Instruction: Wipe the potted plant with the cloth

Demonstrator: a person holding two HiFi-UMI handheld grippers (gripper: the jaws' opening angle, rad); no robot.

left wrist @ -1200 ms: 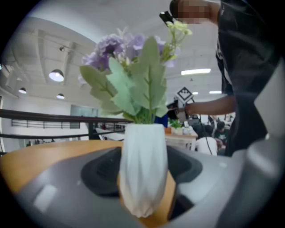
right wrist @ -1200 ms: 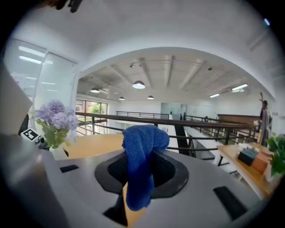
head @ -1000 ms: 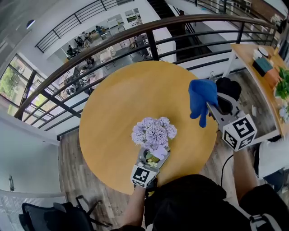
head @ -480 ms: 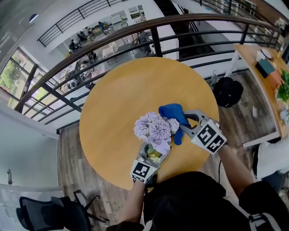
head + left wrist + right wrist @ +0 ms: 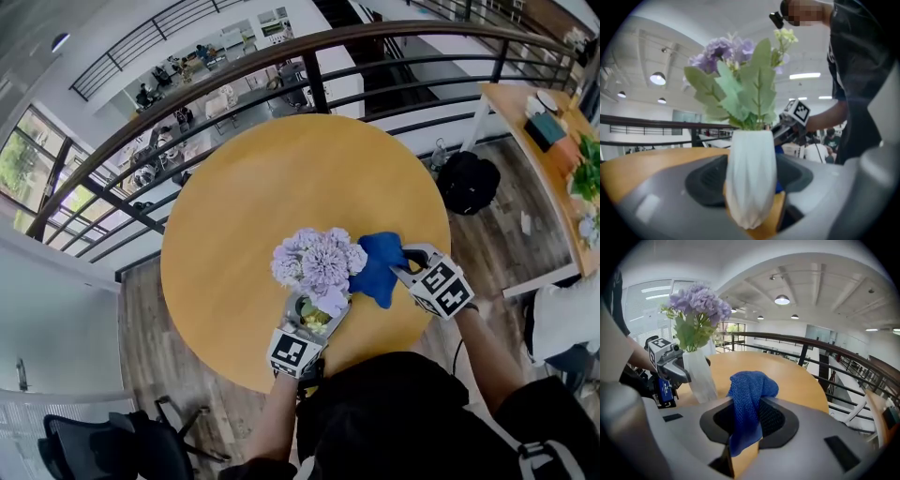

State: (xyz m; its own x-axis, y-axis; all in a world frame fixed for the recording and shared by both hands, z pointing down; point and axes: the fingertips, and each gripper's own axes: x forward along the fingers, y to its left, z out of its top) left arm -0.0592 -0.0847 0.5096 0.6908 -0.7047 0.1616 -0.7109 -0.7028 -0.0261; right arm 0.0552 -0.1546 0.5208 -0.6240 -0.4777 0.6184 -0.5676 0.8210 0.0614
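Vase (image 5: 750, 159) clamped in L tongs (image 5: 750, 202), jaws part-open; R tongs (image 5: 746, 427) pinched on blue cloth (image 5: 749, 394), just beside flowers (image 5: 320, 263).

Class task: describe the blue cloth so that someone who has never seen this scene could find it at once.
Start at the round wooden table; near the edge closest to the person stands a purple-flowered potted plant. Just right of it, the blue cloth is bunched in the right gripper's jaws, the only blue, soft thing over that table.
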